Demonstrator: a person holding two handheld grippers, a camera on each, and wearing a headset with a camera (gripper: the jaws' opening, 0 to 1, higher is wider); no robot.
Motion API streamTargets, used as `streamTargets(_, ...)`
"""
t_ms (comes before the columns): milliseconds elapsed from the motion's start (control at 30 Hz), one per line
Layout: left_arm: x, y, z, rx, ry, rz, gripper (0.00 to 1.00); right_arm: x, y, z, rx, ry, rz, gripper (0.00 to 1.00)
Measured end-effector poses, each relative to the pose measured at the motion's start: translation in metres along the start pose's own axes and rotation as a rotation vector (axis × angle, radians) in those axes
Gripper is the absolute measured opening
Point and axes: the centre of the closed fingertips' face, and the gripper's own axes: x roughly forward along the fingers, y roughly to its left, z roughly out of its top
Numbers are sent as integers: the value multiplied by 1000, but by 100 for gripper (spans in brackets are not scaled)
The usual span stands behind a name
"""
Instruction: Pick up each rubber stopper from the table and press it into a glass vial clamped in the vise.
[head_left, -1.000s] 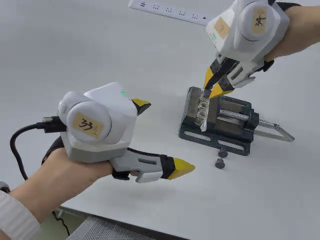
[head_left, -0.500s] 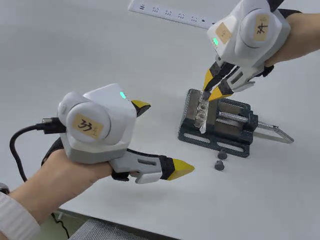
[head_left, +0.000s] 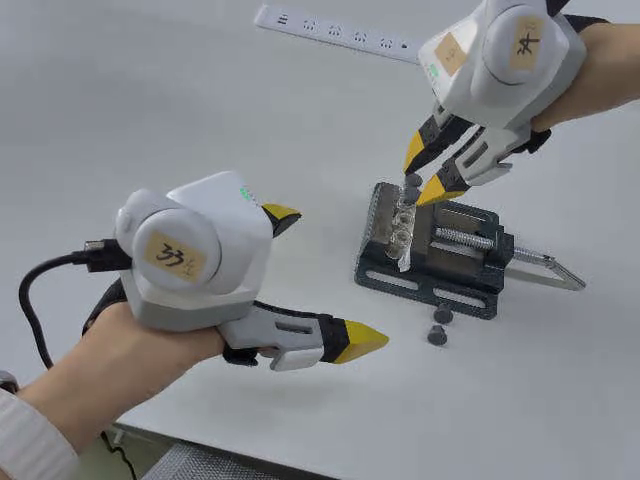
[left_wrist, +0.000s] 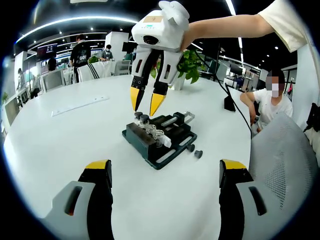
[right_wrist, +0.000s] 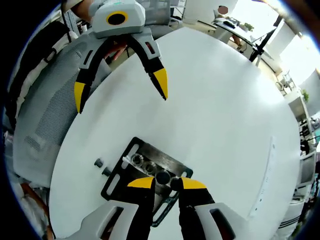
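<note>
Head view: left gripper (head_left: 326, 276) sits low-left over the white table (head_left: 200, 110), well apart from the work. Its jaws are spread wide with nothing in them. Right gripper (head_left: 415, 186) points down at the far end of the vise (head_left: 455, 262), tips just above the vial row (head_left: 399, 228). Left gripper view shows it side-on: jaws a narrow gap apart, daylight between the tips, nothing held, tips just above the caps below. Two seated stoppers (left_wrist: 138, 116) show as dark caps on the two vials at that end; the other vials in the row are open clear glass. Right gripper view agrees: the same two dark caps sit between its own tips, with open vial mouths further along the row. Two loose stoppers (head_left: 437, 337) lie on the table just beside the vise base, close to each other. Can't tell if either touches the base. Power strip (head_left: 335, 30) lies at the far side of the table, well apart from the vise.
</note>
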Motion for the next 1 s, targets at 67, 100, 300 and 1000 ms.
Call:
streamTargets(67, 0, 2, -1, 0, 0, 2, 88, -3, 3, 1, 13, -3, 23, 10)
streamTargets(100, 0, 2, 0, 0, -1, 3, 88, -3, 4, 2, 15, 0, 30, 6)
streamTargets(300, 0, 5, 1, -3, -4, 8, 88, -1, 7, -1, 66, 18, 72, 0)
streamTargets(1000, -1, 8, -5, -16, 5, 10, 87, 7, 8, -2, 78, 25, 87, 0)
